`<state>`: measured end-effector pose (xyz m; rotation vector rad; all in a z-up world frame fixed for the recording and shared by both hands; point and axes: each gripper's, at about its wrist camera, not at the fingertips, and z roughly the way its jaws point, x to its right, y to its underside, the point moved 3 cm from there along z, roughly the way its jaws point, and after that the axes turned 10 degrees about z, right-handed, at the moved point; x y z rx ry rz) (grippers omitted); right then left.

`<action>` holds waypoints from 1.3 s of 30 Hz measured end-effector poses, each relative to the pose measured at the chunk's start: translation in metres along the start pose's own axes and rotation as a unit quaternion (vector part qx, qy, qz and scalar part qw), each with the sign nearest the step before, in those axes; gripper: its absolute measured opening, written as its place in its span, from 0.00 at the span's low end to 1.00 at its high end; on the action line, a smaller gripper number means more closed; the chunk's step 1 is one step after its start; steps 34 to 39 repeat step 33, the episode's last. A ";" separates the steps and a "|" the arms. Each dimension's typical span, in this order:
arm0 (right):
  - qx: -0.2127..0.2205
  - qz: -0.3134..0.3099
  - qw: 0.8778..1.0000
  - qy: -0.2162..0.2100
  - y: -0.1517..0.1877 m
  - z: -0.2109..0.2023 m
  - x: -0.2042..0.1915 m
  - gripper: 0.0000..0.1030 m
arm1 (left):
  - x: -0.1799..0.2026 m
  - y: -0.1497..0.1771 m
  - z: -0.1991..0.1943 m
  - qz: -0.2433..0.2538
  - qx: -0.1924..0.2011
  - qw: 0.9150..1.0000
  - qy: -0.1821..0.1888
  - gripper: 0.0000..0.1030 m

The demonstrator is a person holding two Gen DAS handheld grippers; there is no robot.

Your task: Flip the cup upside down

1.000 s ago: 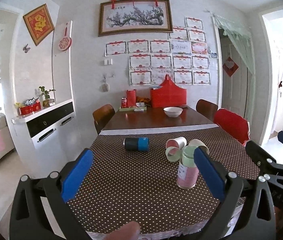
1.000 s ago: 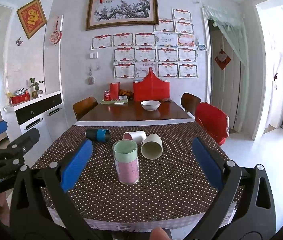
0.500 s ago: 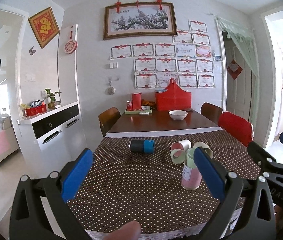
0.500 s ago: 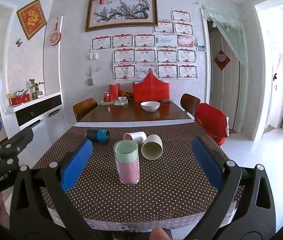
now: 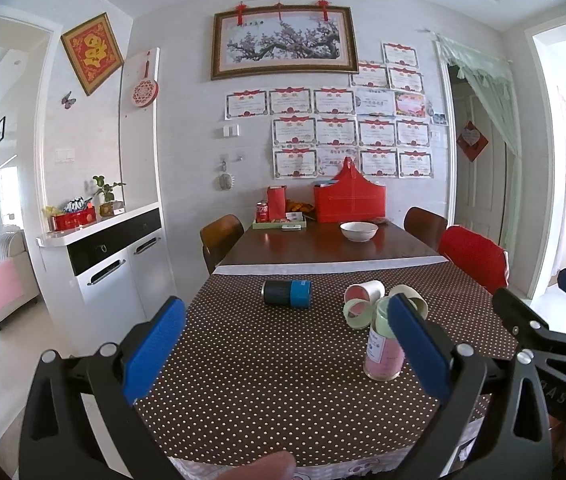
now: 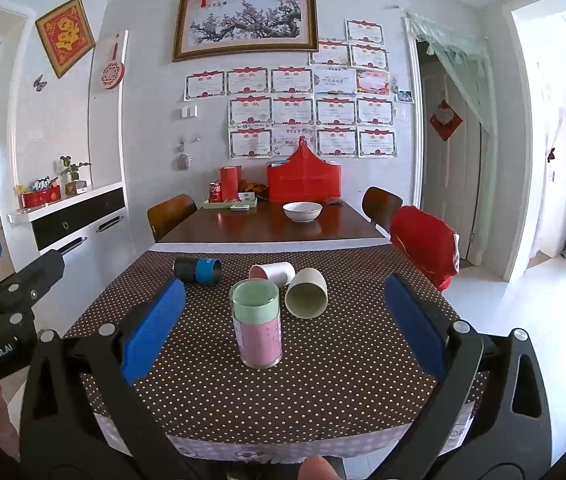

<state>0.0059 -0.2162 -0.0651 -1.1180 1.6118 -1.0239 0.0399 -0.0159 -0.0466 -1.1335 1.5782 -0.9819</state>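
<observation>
A pink cup with a green band [image 6: 257, 326] stands upright on the dotted tablecloth [image 6: 343, 364]; it also shows in the left wrist view [image 5: 383, 346], partly behind my left gripper's right finger. A white cup [image 6: 273, 273], a cream cup [image 6: 307, 293] and a black-and-blue cup [image 6: 198, 270] lie on their sides behind it. My right gripper [image 6: 283, 332] is open and empty, short of the pink cup. My left gripper [image 5: 283, 344] is open and empty, left of the pink cup and short of it.
A white bowl [image 6: 302, 211], a red box [image 6: 303, 180] and a tray with a can [image 6: 230, 202] sit at the table's far end. Chairs [image 6: 423, 244] stand around the table. A white sideboard [image 5: 103, 252] is at the left.
The left wrist view has shifted a little, with the table and cups lower and further right in the frame. The right gripper has barely moved. Both stay open.
</observation>
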 end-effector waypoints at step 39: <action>0.004 0.002 1.000 -0.006 0.002 -0.002 -0.004 0.95 | 0.006 -0.002 -0.004 -0.012 0.004 1.000 0.000 0.96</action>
